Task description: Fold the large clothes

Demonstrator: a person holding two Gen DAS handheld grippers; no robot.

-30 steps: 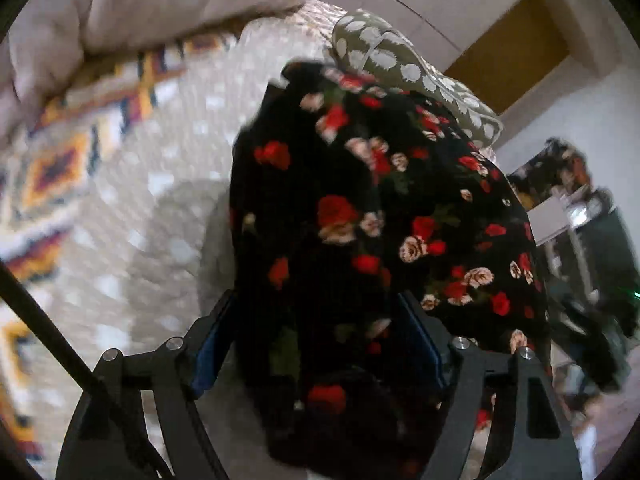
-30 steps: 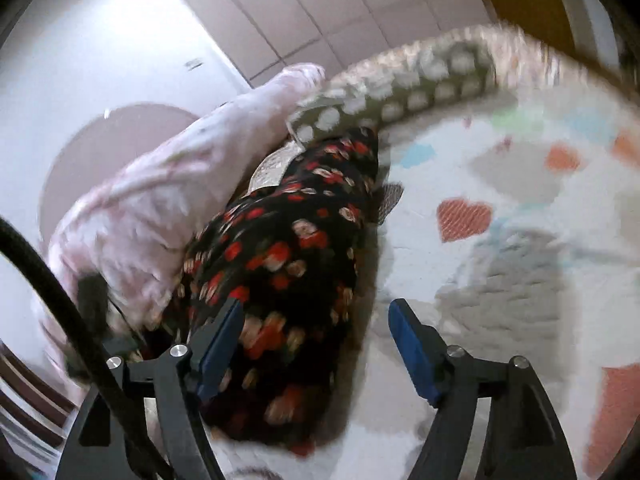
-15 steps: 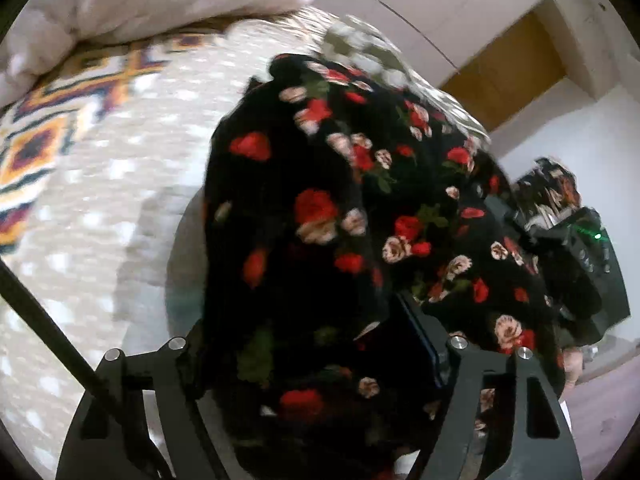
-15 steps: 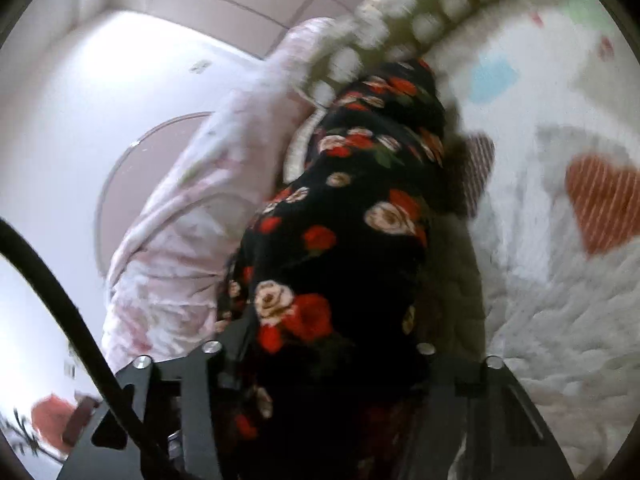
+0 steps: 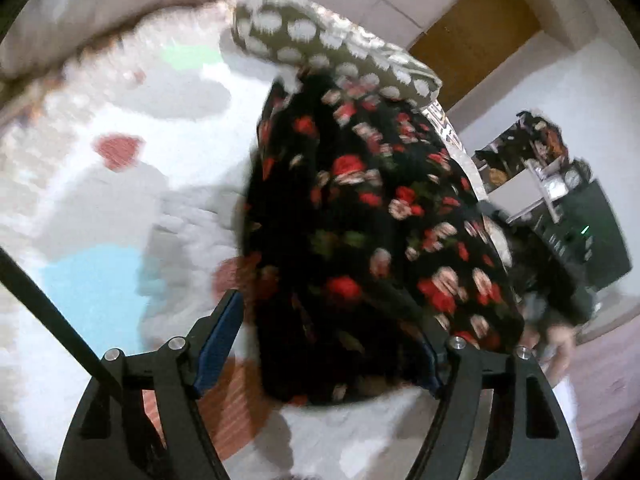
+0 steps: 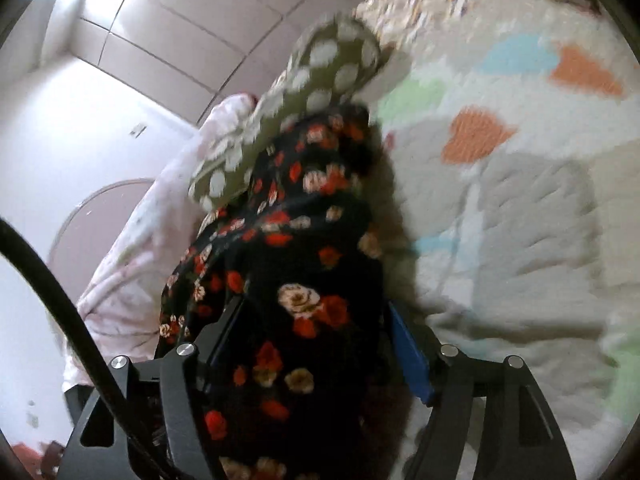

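The black dress [image 5: 360, 216] with red and cream roses lies bunched in a long heap on the quilt [image 5: 120, 184], its far end against the spotted pillow [image 5: 332, 44]. The left gripper [image 5: 324, 344] straddles the near end; its jaws stand apart, the left pad clear of the cloth, the right one hidden behind it. The right gripper [image 6: 316, 344] has just widened its jaws, with the dress [image 6: 288, 264] between them; blur makes it hard to tell whether they press. A pink blanket [image 6: 152, 248] lies left of the dress.
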